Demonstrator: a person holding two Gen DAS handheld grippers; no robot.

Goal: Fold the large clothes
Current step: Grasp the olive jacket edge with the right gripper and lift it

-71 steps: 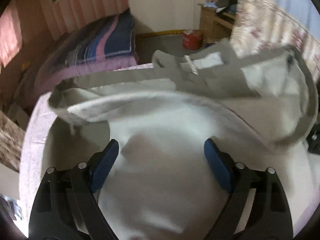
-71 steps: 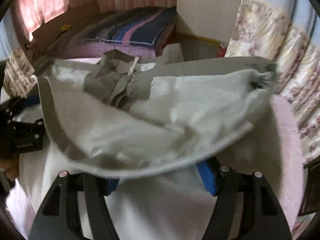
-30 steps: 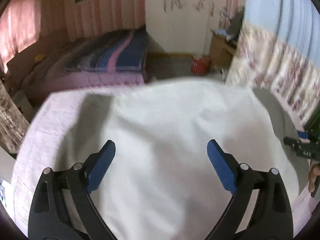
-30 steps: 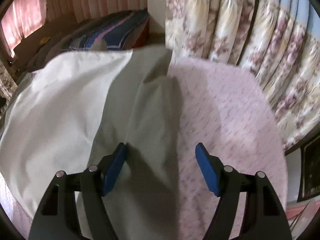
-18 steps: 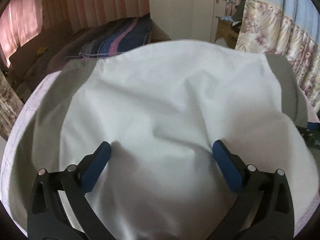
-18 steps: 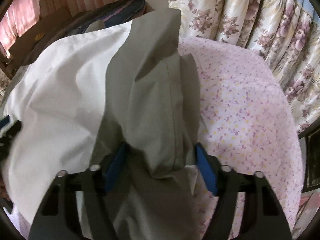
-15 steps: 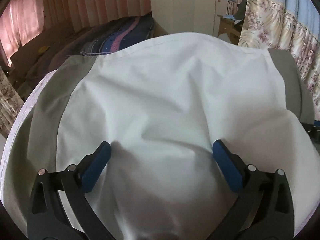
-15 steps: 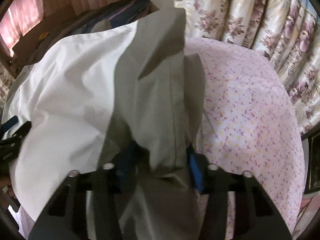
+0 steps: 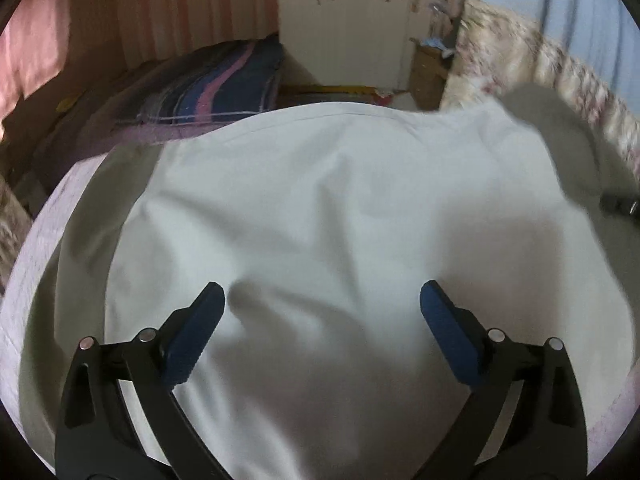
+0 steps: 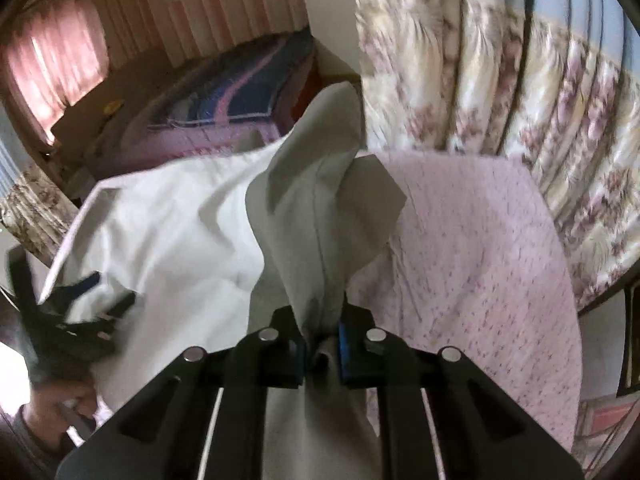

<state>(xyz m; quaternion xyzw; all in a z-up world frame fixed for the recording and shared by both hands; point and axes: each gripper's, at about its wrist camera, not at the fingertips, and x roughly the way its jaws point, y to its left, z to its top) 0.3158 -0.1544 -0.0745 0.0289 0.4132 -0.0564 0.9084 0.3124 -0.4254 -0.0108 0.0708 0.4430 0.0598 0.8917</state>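
Right gripper [image 10: 322, 344]: I see its jaws closing on a bunched grey fold of the garment [image 10: 316, 216], cloth pinched between the blue pads [image 10: 343, 346]. A second ago those jaws stood wide over flat cloth; now the fold rises from them as a peak, tip pointing away from me toward the curtain [image 10: 500, 80].

Left gripper [image 9: 322, 300]: I hold it wide, pads [image 9: 448, 332] well apart, nothing gripped. The white panel lies beneath and between them. It sits closer to the cloth than a second ago, with the wrinkles now showing.

Garment: white body with grey side bands, spread on the pink bedspread [image 10: 480, 248]. In the right view its long axis runs from near the gripper away toward the far edge; the grey band follows that line. In the left view the far hem [image 9: 344, 114] curves across the frame, grey band at the left edge and a lifted grey part at far right, blurred.

Person's hand [image 10: 66, 400]: low left in the right view, beside the left gripper.

Beyond: striped blanket [image 9: 216, 84] on a second bed, white door [image 9: 344, 20], pink drapes [image 10: 60, 60].
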